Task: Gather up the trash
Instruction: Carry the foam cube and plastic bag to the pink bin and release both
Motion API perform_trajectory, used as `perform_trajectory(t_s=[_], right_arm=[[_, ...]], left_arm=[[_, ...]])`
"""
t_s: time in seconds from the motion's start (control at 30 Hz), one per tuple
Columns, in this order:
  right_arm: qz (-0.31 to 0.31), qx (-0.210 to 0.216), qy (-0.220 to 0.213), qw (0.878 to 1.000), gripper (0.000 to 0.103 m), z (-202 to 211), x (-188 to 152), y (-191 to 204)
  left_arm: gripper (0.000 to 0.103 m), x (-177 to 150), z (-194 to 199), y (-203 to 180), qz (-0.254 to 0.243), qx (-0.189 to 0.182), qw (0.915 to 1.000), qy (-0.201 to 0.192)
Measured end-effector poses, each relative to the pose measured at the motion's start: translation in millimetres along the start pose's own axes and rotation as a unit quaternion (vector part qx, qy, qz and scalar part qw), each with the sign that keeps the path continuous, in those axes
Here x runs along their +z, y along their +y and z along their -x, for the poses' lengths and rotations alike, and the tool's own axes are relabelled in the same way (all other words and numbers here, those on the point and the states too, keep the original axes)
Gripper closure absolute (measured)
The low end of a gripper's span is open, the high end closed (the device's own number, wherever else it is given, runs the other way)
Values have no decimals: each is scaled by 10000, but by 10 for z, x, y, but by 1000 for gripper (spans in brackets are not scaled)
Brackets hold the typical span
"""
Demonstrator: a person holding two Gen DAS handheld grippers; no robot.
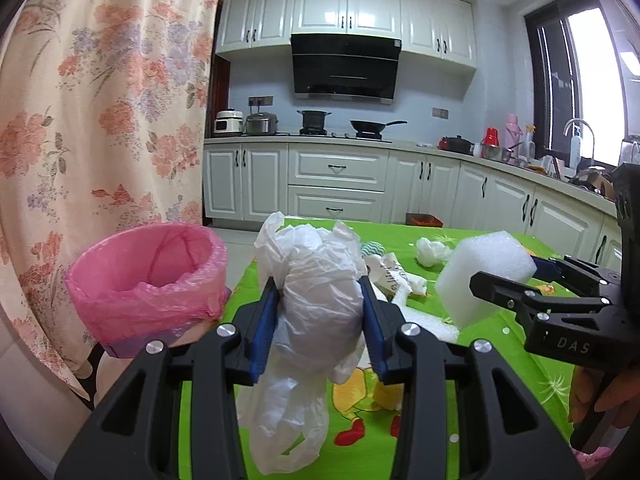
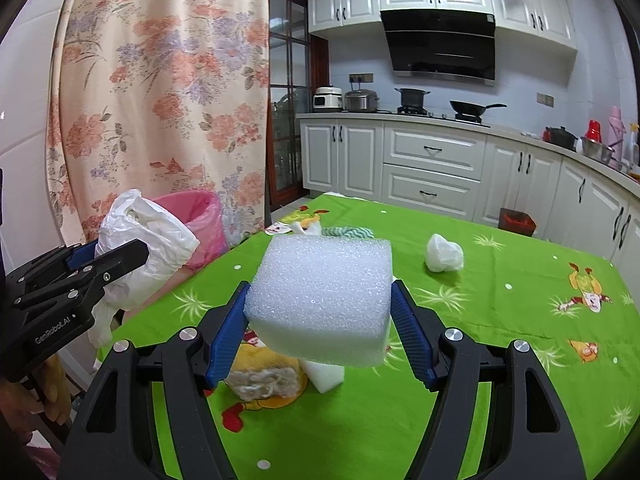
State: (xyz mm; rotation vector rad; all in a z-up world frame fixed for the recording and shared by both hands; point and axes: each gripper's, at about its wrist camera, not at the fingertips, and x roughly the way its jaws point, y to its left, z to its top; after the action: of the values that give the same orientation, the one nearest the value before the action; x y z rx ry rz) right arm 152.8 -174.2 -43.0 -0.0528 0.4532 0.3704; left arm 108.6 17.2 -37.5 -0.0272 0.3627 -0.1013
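Trash fills both tongs. Left tongs (image 1: 320,320) are clamped on a crumpled white plastic bag (image 1: 316,292), held above the green tabletop (image 1: 480,360), with the pink-lined bin (image 1: 148,276) just to their left. Right tongs (image 2: 320,320) are clamped on a white foam block (image 2: 324,296), also held up off the tabletop. Ahead of them lies a wadded tissue (image 2: 444,254); under them sit smaller foam scraps (image 2: 324,376).
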Motion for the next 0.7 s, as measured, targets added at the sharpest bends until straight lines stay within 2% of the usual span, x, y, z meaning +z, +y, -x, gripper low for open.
perform_trajectory(t_s=[0.5,0.7], right_arm=[[335,492,59,9982,37,-317,228,398],[375,744,18,9965,37,-546,412,549]], left_arm=[[65,135,1,496,216,429,9987,-173],[65,247,-76,770,169,736,9969,-238]])
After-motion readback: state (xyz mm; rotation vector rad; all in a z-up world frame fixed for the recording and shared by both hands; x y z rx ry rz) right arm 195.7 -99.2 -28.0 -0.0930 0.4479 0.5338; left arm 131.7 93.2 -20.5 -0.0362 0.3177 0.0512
